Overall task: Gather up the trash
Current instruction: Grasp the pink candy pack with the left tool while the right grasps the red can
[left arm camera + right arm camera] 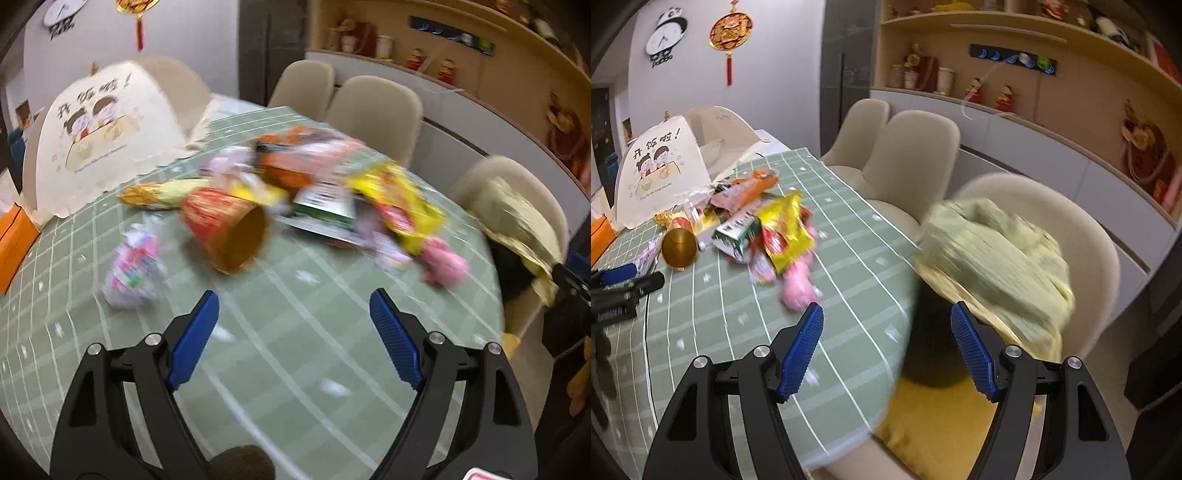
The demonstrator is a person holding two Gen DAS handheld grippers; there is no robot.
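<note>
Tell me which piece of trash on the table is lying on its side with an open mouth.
The red paper cup, tipped over with its gold inside facing the left gripper. The other pieces, like the yellow wrapper and pink wrapper, are flat or crumpled packets.

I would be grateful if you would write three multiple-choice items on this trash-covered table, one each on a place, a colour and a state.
1. Where does the paper cup lie relative to the trash pile?
A. at the pile's edge, toward the cartoon food cover
B. on a chair
C. inside the bag

2. What colour is the tablecloth?
A. plain white
B. green with white lines
C. red

3. How does the left hand-held gripper stand?
A. shut on the cup
B. shut on a wrapper
C. open and holding nothing

Answers:
1 A, the cup lies on its side on the tablecloth between the pile and the food cover.
2 B, a white grid runs over green cloth.
3 C, bare cloth shows between its blue pads.
</note>
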